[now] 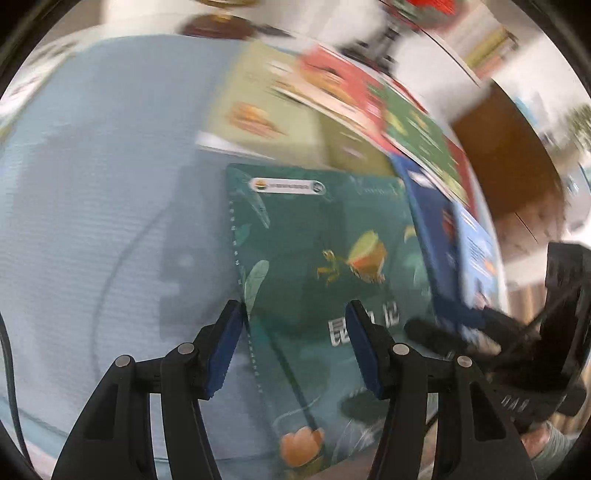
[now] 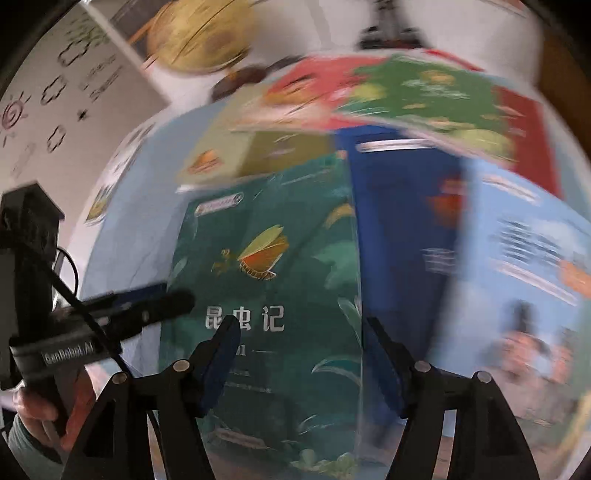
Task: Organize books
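A dark green book (image 1: 325,258) with an insect picture lies on the light blue tablecloth (image 1: 92,221); it also shows in the right wrist view (image 2: 273,266). My left gripper (image 1: 295,321) is open, its fingers straddling the book's left part just above the cover. My right gripper (image 2: 299,332) is open over the book's lower right part, and shows at the right of the left wrist view (image 1: 461,332). A blue book (image 2: 406,236), a light blue book (image 2: 524,266), a pale yellow-green book (image 2: 255,155) and a red and green book (image 2: 406,96) lie around it, partly overlapping.
A globe on a dark base (image 2: 203,33) stands at the back of the table. A whiteboard with drawings (image 2: 55,96) is at the left. A brown floor or cabinet (image 1: 509,155) lies beyond the table's right edge. Both views are motion-blurred.
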`<state>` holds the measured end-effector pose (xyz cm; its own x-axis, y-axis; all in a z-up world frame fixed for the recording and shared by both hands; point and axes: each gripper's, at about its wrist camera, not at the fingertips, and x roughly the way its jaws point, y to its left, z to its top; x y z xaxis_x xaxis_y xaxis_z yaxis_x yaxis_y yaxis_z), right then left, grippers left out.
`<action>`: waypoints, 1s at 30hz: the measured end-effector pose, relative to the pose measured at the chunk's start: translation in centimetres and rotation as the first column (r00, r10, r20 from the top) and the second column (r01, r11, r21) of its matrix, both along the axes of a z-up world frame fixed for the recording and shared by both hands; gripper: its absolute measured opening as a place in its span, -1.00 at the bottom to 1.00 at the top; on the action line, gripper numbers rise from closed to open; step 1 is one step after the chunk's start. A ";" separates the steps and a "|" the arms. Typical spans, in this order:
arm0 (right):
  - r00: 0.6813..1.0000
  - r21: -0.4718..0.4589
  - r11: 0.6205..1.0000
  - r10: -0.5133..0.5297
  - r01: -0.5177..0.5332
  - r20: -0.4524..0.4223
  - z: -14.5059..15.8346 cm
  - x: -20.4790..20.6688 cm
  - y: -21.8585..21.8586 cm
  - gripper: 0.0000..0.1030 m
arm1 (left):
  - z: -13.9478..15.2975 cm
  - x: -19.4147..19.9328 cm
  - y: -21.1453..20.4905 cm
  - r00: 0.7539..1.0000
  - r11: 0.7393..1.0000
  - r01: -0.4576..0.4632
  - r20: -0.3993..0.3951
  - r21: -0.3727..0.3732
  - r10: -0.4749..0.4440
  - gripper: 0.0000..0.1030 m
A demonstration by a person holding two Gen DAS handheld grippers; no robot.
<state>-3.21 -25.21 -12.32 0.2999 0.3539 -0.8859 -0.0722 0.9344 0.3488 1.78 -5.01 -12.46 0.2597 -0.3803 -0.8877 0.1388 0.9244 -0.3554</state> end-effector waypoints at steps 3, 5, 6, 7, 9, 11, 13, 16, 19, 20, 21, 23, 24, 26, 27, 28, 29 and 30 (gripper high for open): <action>0.997 -0.024 0.997 0.072 -0.071 0.036 -0.3 0.7 2.9 0.28 | 0.1 0.1 3.2 0.997 0.997 -0.080 0.003 0.015 0.080 0.05; 0.994 -0.003 0.995 0.102 -0.102 0.034 0.0 0.4 3.4 0.27 | 0.3 -1.1 5.1 0.991 0.991 -0.135 0.009 0.017 0.135 0.05; 0.994 0.009 0.995 0.104 -0.104 0.026 0.0 0.2 3.3 0.27 | 0.2 -1.8 5.7 0.989 0.989 -0.148 0.008 0.029 0.148 0.05; 0.994 0.015 0.994 0.106 -0.106 0.016 -0.1 -0.2 2.9 0.27 | 0.2 -2.8 6.2 0.987 0.986 -0.158 0.010 0.046 0.158 0.05; 0.995 0.008 0.995 0.104 -0.104 0.000 -0.5 -0.9 2.3 0.25 | -0.1 -4.1 6.6 0.986 0.983 -0.165 -0.008 0.080 0.167 0.05; 0.993 0.016 0.992 0.121 -0.121 -0.003 -0.7 -2.3 1.9 0.17 | -0.2 -5.2 6.1 0.986 0.980 -0.163 -0.004 0.116 0.165 0.05; 0.991 0.016 0.991 0.135 -0.135 0.001 -0.7 -2.8 2.2 0.17 | -0.2 -5.5 4.3 0.992 0.975 -0.127 -0.002 0.185 0.129 0.06; 0.986 0.004 0.986 0.168 -0.168 0.007 -0.6 -2.9 3.0 0.00 | -0.2 -5.7 1.7 0.999 0.976 -0.045 0.008 0.214 0.044 0.07; 0.979 -0.032 0.979 0.203 -0.202 0.017 -0.5 -3.3 4.0 -0.05 | 0.1 -6.2 0.1 0.999 0.966 -0.013 0.054 0.257 -0.001 0.07; 0.979 -0.044 0.979 0.201 -0.200 0.019 -0.5 -3.3 4.0 -0.05 | 0.4 -6.3 0.0 0.997 0.968 -0.006 0.071 0.253 -0.013 0.07; 0.981 -0.043 0.980 0.195 -0.194 0.019 -0.7 -3.3 3.7 -0.05 | 0.9 -6.6 0.2 0.996 0.976 -0.006 0.090 0.216 -0.014 0.07; 0.985 0.003 0.986 0.169 -0.170 0.014 -0.9 -3.0 2.7 -0.05 | 2.6 -6.9 1.7 0.993 0.998 -0.032 0.119 0.058 0.025 0.07; 0.987 0.020 0.986 0.163 -0.163 0.010 -1.0 -3.0 2.5 -0.04 | 3.3 -7.2 2.6 0.990 0.998 -0.044 0.129 -0.049 0.050 0.07; 0.989 0.055 0.987 0.150 -0.149 0.002 -1.1 -2.8 2.1 -0.03 | 4.6 -7.1 4.6 0.988 0.956 -0.070 0.110 -0.285 0.105 0.07; 0.989 0.059 0.987 0.148 -0.148 0.002 -1.1 -2.9 2.0 -0.02 | 4.7 -7.2 4.9 0.988 0.943 -0.076 0.099 -0.325 0.114 0.07; 0.989 0.060 0.987 0.149 -0.149 0.003 -1.1 -2.9 2.0 -0.01 | 4.4 -7.3 4.9 0.988 0.941 -0.086 0.097 -0.327 0.124 0.07; 0.988 0.057 0.987 0.152 -0.152 0.005 -1.1 -2.9 2.1 0.00 | 4.0 -7.2 4.4 0.987 0.950 -0.091 0.098 -0.299 0.125 0.07; 0.988 0.056 0.987 0.153 -0.153 0.005 -1.1 -2.9 2.1 0.01 | 3.4 -7.5 4.5 0.988 0.961 -0.097 0.093 -0.258 0.125 0.07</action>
